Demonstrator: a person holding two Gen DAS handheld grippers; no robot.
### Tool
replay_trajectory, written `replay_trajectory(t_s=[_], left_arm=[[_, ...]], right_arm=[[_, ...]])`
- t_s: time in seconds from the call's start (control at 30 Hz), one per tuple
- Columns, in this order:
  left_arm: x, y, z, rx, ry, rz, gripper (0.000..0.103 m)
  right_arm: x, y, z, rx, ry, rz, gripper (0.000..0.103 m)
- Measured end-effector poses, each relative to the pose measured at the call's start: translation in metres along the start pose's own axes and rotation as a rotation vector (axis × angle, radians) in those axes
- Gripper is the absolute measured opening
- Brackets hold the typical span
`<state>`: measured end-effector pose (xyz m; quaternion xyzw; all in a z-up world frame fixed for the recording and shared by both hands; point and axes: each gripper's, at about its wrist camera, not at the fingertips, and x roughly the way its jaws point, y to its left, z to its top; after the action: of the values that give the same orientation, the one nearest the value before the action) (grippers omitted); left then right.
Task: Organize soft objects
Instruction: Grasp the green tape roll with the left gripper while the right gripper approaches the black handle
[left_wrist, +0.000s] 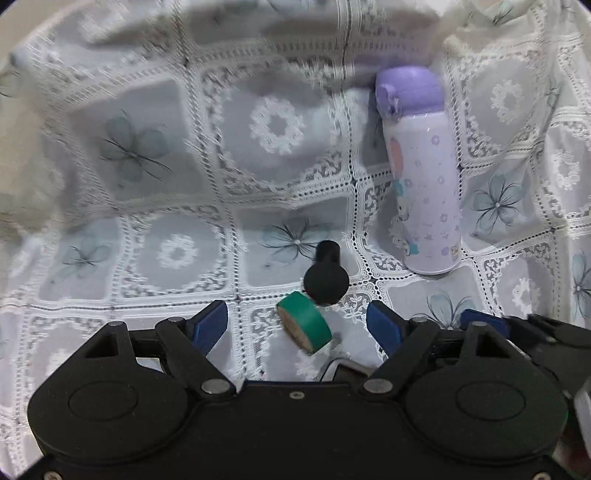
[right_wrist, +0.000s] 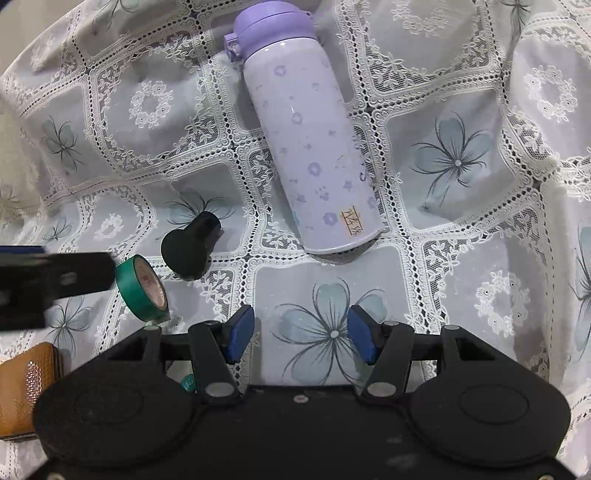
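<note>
Left wrist view: left gripper (left_wrist: 297, 325) jaws released around the upright green tape roll (left_wrist: 305, 323), not pressing it, lined up to grasp. Right gripper (right_wrist: 301, 334) parted, empty, over the lace cloth (right_wrist: 458, 229) on the worktop.

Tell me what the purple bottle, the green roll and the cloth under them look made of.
Purple bottle: probably glossy coated metal or hard plastic; a highlight streaks its side.
Green roll: likely vinyl tape, smooth sheen, on a cardboard-looking core.
Cloth: soft woven fabric with lace openwork, wrinkled.
</note>
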<state>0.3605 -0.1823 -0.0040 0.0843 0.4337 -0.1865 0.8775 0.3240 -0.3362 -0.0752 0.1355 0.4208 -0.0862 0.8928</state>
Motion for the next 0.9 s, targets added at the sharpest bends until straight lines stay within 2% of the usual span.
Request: replay_trajectory(t_s=[0.17,0.27,0.5,0.6,0.7,0.9], left_arm=[[0.020,0.007,-0.002,0.040,0.039,0.086,0.081],[0.014,0.026,-0.004,0.008,0.029,0.081,0.083],[0.008,0.062,-0.007,-0.042,0.036,0.187,0.081],[0.002,0.065,-0.009,-0.054,0.028,0.160,0.081],[-0.002,0.054,-0.012,-0.016,0.019,0.126,0.081],[0.015,0.029,-0.015,0.029,0.049,0.077,0.082]], right_arm=[[-0.003,-0.001,0.000,0.002,-0.004,0.006,0.056],[-0.004,0.000,0.001,-0.001,-0.007,0.010,0.056],[-0.004,0.006,0.001,-0.012,-0.008,0.017,0.056],[-0.004,0.009,0.002,-0.015,-0.008,0.020,0.056],[-0.003,0.010,0.002,-0.020,-0.007,0.018,0.056],[-0.002,0.010,0.002,-0.027,-0.002,0.016,0.056]])
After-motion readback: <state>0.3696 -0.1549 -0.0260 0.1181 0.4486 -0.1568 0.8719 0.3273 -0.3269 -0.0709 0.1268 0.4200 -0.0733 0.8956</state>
